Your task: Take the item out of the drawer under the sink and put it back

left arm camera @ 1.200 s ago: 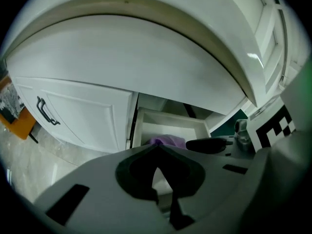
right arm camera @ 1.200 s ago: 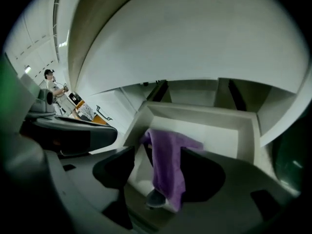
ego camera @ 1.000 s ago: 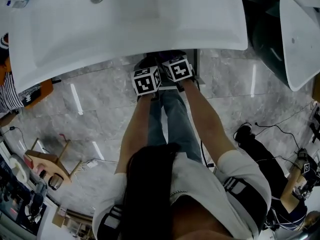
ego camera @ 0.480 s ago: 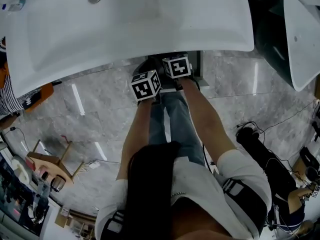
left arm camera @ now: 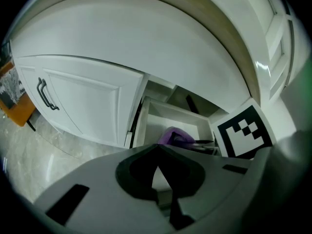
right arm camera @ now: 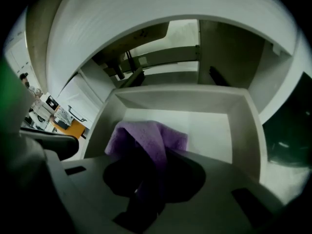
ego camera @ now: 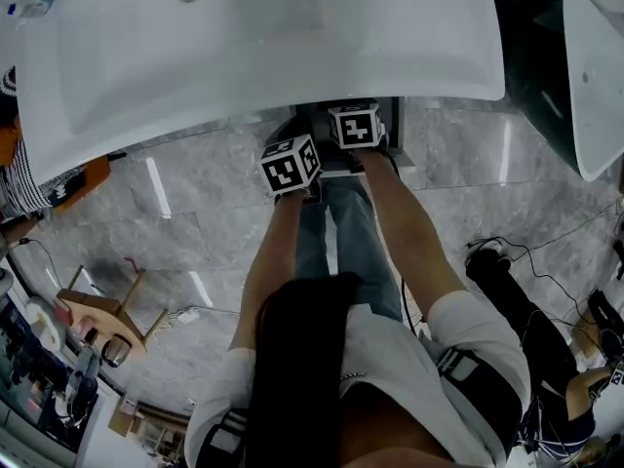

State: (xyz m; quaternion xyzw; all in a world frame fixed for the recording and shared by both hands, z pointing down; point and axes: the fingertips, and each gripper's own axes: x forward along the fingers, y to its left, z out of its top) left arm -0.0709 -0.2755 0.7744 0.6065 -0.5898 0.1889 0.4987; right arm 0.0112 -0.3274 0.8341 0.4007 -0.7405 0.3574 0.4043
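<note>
Since a second ago: both marker cubes have shifted only a little. The right one now sits slightly deeper under the basin's front edge; the left one has dropped back a touch and tilted. Small moves only. My reading: the work is at the drawer mouth, not travelling anywhere.

Sink (ego camera: pixel 292 47): large white basin, overhanging the person's forearms in the head view.

Cabinet door (left arm camera: pixel 83 101): white, shut, with a dark handle (left arm camera: pixel 46 94), to the left of the drawer.

Drawer (right arm camera: pixel 243 130): pulled open, pale walls. The floor is bare apart from the cloth.

Right gripper (right arm camera: pixel 146 179): reaching in over the drawer's front edge, jaws pinched on a fold of the cloth.

Left gripper (left arm camera: pixel 157 147): held back and to the left of the drawer, jaw tips closed together with nothing between them. It looks idle to me.

Purple cloth (right arm camera: pixel 151 138): a soft bunched towel, inside the drawer's outline, toward its front-left. The long axis runs from the jaws away into the drawer, with the gathered end at the jaws and the wider free end fanning toward the drawer's back. I cannot tell whether the free end rests on the drawer floor or hangs just above it.

Judgement: the cloth is gripped and not yet released. Lifting out or setting back, the pose fits either.
</note>
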